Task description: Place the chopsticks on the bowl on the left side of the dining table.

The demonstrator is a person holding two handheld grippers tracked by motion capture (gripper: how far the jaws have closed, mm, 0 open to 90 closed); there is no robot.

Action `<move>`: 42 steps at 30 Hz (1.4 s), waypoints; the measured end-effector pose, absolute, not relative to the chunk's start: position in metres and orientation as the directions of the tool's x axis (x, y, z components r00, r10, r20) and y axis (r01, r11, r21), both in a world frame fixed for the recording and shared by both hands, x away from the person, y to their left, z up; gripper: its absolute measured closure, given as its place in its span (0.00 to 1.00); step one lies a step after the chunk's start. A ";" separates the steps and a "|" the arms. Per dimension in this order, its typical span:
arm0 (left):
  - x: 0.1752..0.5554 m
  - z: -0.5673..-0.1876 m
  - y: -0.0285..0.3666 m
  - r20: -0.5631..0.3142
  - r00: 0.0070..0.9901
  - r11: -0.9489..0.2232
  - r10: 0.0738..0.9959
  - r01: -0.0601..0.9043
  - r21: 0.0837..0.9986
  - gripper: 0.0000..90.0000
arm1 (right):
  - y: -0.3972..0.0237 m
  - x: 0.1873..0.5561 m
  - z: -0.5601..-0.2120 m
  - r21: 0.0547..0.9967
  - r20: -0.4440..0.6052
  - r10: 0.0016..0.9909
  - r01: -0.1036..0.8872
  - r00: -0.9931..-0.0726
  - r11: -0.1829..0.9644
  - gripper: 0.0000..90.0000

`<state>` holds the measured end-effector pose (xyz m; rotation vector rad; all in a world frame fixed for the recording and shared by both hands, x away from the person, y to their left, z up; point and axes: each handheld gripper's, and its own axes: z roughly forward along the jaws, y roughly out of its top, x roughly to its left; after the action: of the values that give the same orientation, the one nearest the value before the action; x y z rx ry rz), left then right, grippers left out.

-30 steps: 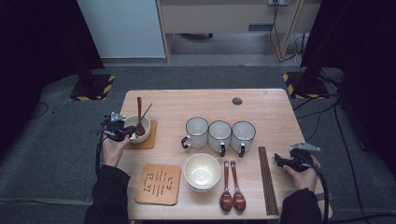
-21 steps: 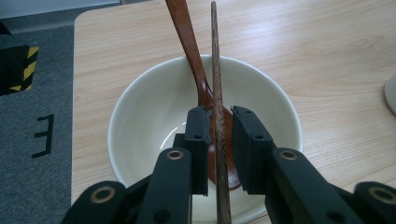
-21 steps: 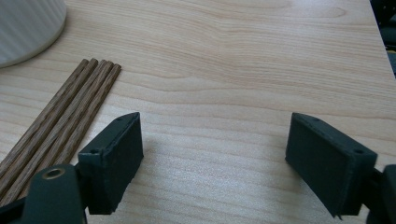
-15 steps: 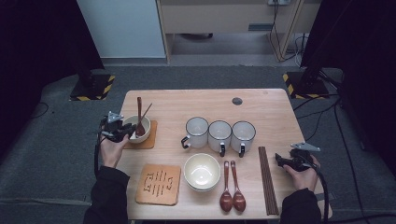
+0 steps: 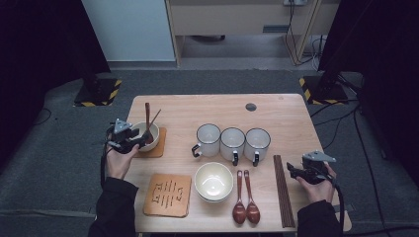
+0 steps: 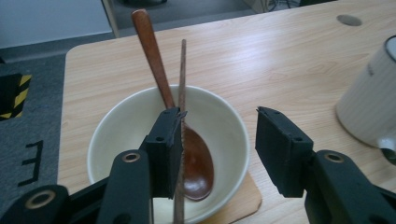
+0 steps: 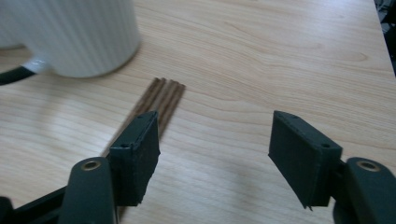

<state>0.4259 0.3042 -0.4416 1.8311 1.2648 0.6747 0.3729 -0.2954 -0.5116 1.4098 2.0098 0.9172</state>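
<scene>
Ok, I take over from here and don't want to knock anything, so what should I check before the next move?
1. Left hand-held gripper clear of the chopstick: not ok; jaws have just been opening, stick lies against one pad.
2. Spoon resting in the bowl: ok.
3. Bowl on its coaster: ok.
4. Right hand-held gripper open, nothing between jaws, which have been closing: ok.
5. Chopstick bundle between the right jaws: not ok, off to one side.
</scene>
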 end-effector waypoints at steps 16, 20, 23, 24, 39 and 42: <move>0.403 -0.429 0.272 0.035 0.392 -0.229 0.919 0.460 0.858 0.47 | -0.285 0.348 -0.511 0.754 0.011 0.934 0.616 -0.357 0.226 0.50; 0.398 -0.432 0.267 0.035 0.387 -0.225 0.921 0.459 0.860 0.46 | -0.284 0.344 -0.514 0.748 0.020 0.931 0.623 -0.366 0.229 0.52; 0.393 -0.436 0.265 0.023 0.387 -0.215 0.922 0.460 0.862 0.45 | -0.283 0.342 -0.517 0.740 0.023 0.928 0.631 -0.371 0.234 0.53; 0.392 -0.437 0.265 0.020 0.386 -0.211 0.922 0.461 0.862 0.45 | -0.282 0.341 -0.517 0.739 0.023 0.927 0.631 -0.374 0.236 0.54; 0.371 -0.454 0.251 0.009 0.410 -0.215 0.912 0.460 0.861 0.40 | -0.277 0.340 -0.521 0.704 0.017 0.916 0.655 -0.400 0.273 0.68; 0.369 -0.456 0.250 0.003 0.413 -0.214 0.911 0.465 0.859 0.39 | -0.276 0.340 -0.522 0.700 0.021 0.917 0.660 -0.399 0.272 0.70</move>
<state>0.3694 0.2495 -0.4562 1.8370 1.1820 0.6757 0.3405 -0.2759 -0.5221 1.4277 2.1597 0.8989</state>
